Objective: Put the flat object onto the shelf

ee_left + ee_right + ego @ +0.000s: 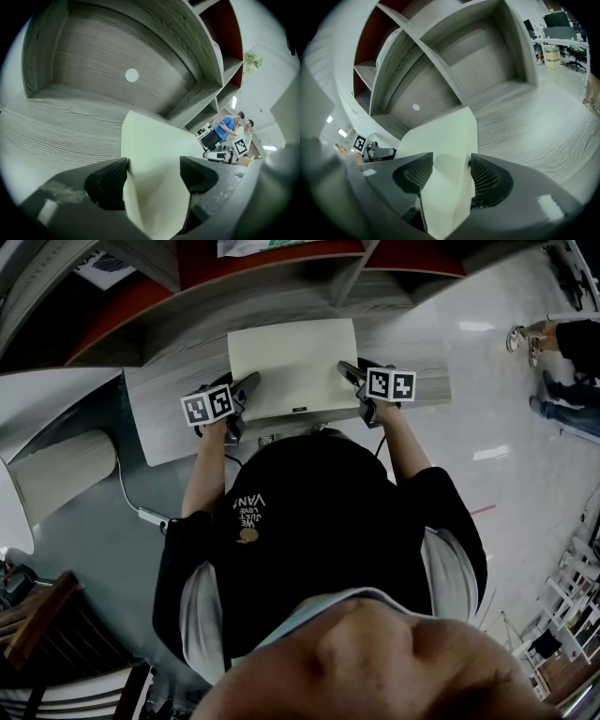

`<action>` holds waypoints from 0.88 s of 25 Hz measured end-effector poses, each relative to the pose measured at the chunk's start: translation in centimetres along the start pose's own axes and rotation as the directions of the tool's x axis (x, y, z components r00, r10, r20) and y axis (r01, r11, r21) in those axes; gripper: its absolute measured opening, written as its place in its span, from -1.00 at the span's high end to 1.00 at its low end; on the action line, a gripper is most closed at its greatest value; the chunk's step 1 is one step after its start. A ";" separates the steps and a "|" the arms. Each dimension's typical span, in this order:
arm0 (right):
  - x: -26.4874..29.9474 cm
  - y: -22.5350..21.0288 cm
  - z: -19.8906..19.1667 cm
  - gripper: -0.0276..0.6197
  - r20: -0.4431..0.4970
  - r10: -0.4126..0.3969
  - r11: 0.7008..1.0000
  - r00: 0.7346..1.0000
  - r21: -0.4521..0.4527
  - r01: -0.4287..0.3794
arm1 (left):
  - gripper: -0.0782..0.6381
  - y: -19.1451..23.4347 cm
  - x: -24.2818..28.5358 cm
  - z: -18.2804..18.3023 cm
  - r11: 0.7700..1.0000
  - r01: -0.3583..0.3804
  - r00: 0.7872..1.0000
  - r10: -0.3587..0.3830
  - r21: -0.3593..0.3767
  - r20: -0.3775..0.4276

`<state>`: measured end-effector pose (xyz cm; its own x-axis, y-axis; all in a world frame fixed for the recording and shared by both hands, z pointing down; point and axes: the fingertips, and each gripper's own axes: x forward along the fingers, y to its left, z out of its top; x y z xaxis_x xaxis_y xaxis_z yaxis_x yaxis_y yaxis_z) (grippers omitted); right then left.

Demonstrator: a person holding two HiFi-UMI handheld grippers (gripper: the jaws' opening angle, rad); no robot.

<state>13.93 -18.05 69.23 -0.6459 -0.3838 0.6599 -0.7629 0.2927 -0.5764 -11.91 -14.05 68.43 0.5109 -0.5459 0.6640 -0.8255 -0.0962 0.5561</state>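
The flat cream object [295, 367] lies on the grey wood shelf top [169, 413], in front of the open compartments. My left gripper [246, 392] is at its left edge and my right gripper [351, 377] at its right edge. In the left gripper view the object [154, 145] runs between the jaws of the left gripper [154, 180], its edge against the left pad, with a gap to the right pad. In the right gripper view the object [440, 140] lies against the right pad of the right gripper [450, 178], and the left pad stands off it.
Shelf compartments [93, 70] with grey and red backs rise behind the object. A cable [127, 498] and a rounded cream panel [56, 474] lie at the left, and a wooden chair [47, 634] at lower left. Two people [232, 125] stand far off, and someone's legs [562, 343] show at the right.
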 end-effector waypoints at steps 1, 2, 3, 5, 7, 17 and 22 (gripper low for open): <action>0.0 0.0 0.0 0.17 0.001 0.000 1.000 1.000 -0.001 0.000 | -0.22 0.1 0.0 0.0 1.000 -0.004 1.000 0.004 0.000 0.001; 0.1 0.0 0.0 0.18 0.003 -0.001 1.000 1.000 0.000 0.001 | -0.19 0.3 0.0 0.0 1.000 -0.009 1.000 0.009 0.000 0.002; 0.1 -0.1 0.0 0.18 0.005 -0.002 1.000 1.000 0.001 0.002 | -0.15 0.4 -0.1 0.0 1.000 -0.014 1.000 0.014 0.000 0.004; 0.1 -0.2 -0.1 0.18 0.009 -0.006 1.000 1.000 0.003 0.006 | -0.06 0.7 -0.1 0.0 1.000 -0.025 1.000 0.025 0.000 0.006; 0.0 -0.3 -0.1 0.19 0.015 -0.013 1.000 1.000 0.007 0.013 | 0.01 0.9 -0.2 -0.1 0.999 -0.036 0.999 0.036 0.001 0.007; -0.8 0.3 0.2 0.28 0.064 -0.046 0.999 0.997 0.001 0.046 | 0.06 0.8 -0.6 -0.2 0.999 -0.051 0.999 0.051 -0.002 0.013; -1.9 1.1 0.8 0.31 0.111 -0.057 0.998 0.992 -0.026 0.060 | 0.07 0.4 -1.3 0.0 0.999 -0.040 0.998 0.040 0.006 0.039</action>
<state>14.32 -17.75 66.96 -0.5944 -0.4946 0.6340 -0.8007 0.2915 -0.5233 -12.94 -13.33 67.82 0.4678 -0.5811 0.6660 -0.8469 -0.0793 0.5257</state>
